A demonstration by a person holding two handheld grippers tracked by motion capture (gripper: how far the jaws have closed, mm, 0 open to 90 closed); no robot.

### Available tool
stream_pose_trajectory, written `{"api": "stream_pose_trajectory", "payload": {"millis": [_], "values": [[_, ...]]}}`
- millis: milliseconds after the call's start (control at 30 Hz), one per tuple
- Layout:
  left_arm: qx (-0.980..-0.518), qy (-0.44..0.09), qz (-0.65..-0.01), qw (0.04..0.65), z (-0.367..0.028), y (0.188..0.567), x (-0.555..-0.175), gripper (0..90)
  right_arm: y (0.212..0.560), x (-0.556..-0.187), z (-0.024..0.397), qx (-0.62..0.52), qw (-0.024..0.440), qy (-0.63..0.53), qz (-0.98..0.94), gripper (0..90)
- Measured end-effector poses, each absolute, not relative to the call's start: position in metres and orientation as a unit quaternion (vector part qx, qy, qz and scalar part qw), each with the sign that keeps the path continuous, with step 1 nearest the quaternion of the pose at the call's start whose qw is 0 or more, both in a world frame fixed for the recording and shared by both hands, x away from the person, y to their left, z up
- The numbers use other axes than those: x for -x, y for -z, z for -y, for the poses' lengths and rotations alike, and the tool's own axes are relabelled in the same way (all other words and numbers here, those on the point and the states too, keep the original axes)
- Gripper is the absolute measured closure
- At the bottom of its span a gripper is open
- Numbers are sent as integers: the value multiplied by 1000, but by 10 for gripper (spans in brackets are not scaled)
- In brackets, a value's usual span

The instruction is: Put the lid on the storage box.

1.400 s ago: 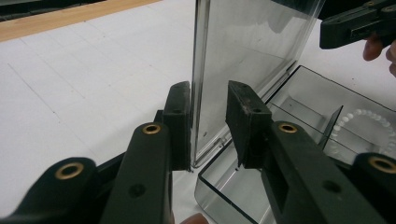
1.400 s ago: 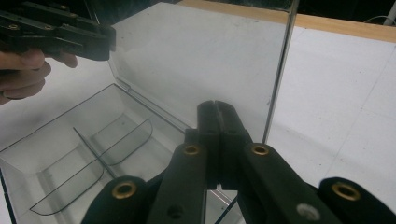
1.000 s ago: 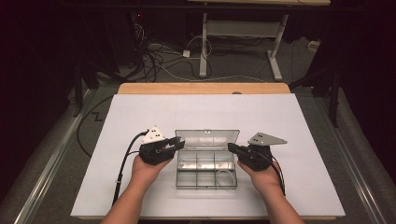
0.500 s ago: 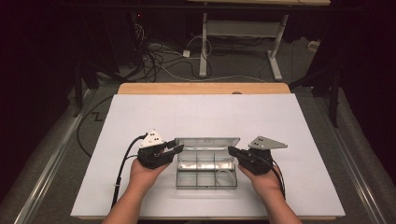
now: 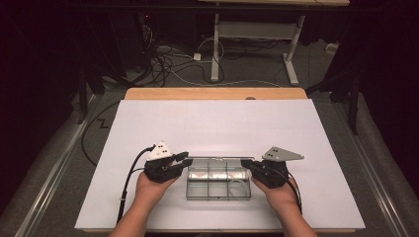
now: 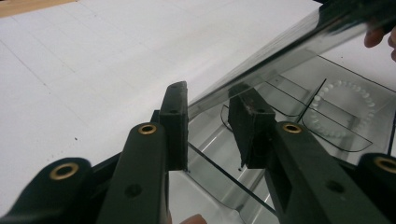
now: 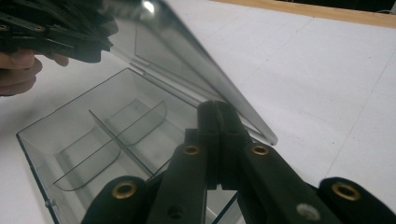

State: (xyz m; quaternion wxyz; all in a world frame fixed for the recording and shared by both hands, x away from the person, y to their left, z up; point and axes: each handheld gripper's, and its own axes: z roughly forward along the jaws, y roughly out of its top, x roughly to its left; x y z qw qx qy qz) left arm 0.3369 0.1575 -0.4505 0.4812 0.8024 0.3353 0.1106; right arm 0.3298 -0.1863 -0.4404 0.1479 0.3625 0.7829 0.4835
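Left claw point(image 6: 210, 126): parted jaws are set astride the left end of a clear lid point(image 6: 280, 51); a gap is seen between pads and plastic, so nothing is pinched.
Right claw point(image 7: 219, 140): jaws are pressed fully together, with nothing between them, just under the lid's right corner point(image 7: 261, 133).
Task object: a clear compartment box point(image 5: 217, 190) is placed between the two claws on the white table cover point(image 5: 217, 123), touching or nearly touching both.
Long axis: the box is laid from one claw straight across to the other; the hinge edge is on the side beyond the claws.
Lid: it is held half raised, tilted over the tray.
Contents: a ring of pale beads point(image 6: 343, 109) is seen in a compartment beyond the left claw.
Nearer hand: neither; each end is attended equally.
Likely next move: the lid is probably to be swung about its hinge, both ends kept level.
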Motion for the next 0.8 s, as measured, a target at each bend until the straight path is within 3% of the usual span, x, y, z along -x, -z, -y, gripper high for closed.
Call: {"api": "stream_pose_trajectory", "payload": {"millis": [500, 800], "values": [[-795, -70, -366, 478, -178, 464, -310, 673, 447, -320, 186, -359, 138, -483, -786, 900], [-798, -38, -344, 493, -168, 463, -298, 878, 444, -311, 189, -356, 140, -497, -779, 900]]}}
